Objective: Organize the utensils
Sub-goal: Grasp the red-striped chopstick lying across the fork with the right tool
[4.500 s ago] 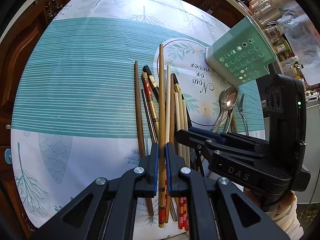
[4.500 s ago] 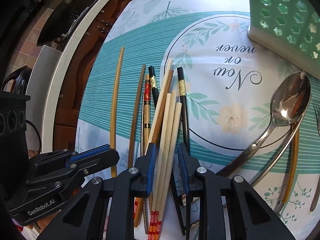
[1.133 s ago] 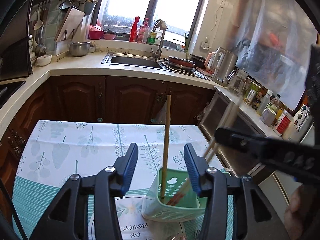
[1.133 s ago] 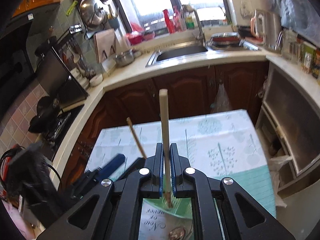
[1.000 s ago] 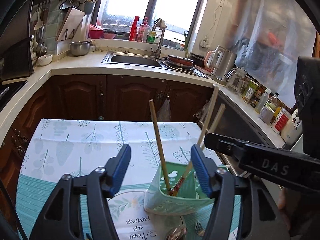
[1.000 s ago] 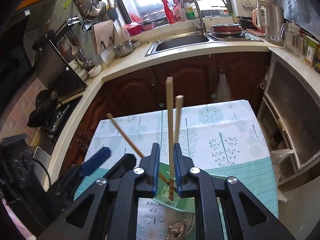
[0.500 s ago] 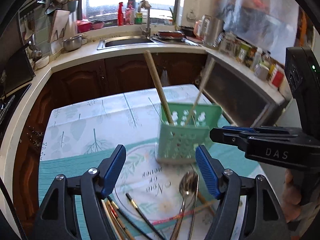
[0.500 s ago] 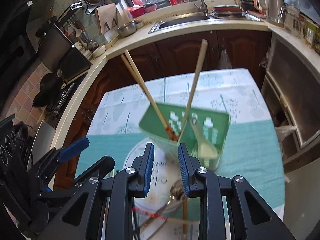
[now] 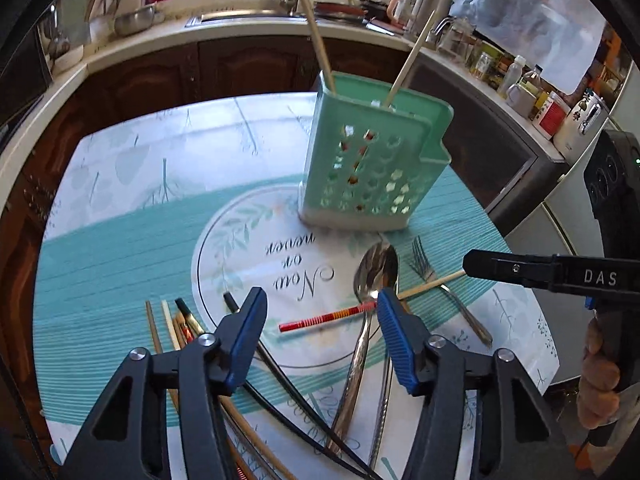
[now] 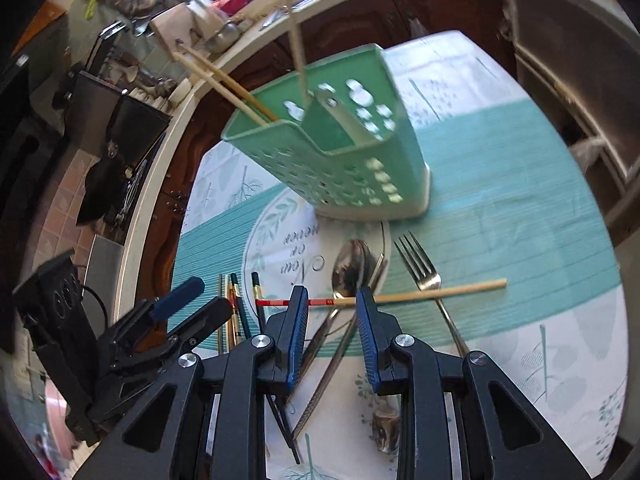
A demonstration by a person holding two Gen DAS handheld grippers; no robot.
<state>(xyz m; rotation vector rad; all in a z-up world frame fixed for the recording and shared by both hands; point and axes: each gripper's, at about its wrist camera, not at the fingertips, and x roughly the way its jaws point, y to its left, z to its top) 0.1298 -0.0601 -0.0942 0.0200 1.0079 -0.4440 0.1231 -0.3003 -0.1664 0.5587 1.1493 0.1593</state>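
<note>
The red-tipped chopstick (image 10: 400, 296) lies crosswise on the bench (image 10: 520, 220), its long axis running left to right over the spoon (image 10: 350, 266) and fork (image 10: 420, 270), directly ahead of the right claw (image 10: 330, 308), whose jaws stand apart and empty and straddle its middle. That axis runs across the jaw gap, so a grasp looks to need a roll of the wrist. The left claw (image 9: 320, 320), empty and closing, hovers near the stick's red end (image 9: 320, 319). More chopsticks (image 9: 176, 320) lie bundled to the left. Behind stands the green caddy (image 10: 340, 160), holding what look like three chopsticks (image 10: 224, 80), though blur makes the count uncertain.
</note>
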